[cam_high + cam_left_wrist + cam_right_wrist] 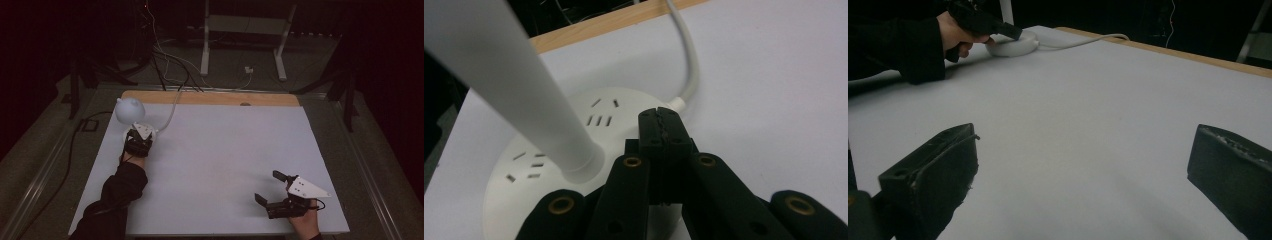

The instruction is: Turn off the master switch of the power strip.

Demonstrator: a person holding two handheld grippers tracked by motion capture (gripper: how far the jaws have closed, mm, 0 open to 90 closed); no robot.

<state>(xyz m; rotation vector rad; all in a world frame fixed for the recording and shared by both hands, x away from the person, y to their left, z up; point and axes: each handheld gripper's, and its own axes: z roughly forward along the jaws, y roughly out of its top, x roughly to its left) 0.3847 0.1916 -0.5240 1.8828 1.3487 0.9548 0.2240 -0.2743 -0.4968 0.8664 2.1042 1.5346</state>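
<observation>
A white desk lamp stands at the table's far left, its round head [129,110] on a thick stem [509,75]. The stem rises from a round base [619,111] with socket slots on its top. My left gripper [139,134] is shut with nothing between its tips [663,127], which sit over the base beside the stem, near where the white cable [691,65] enters. I cannot tell whether they touch the base. My right gripper [269,186] stands open low over the sheet at the front right, and its two pads [938,170] are wide apart and hold nothing.
A white sheet [215,150] covers the table, with a wooden strip [210,97] along the far edge. The lamp cable [1083,42] runs off over that edge. Behind the table are floor cables and a metal stand [245,30] in a dark room.
</observation>
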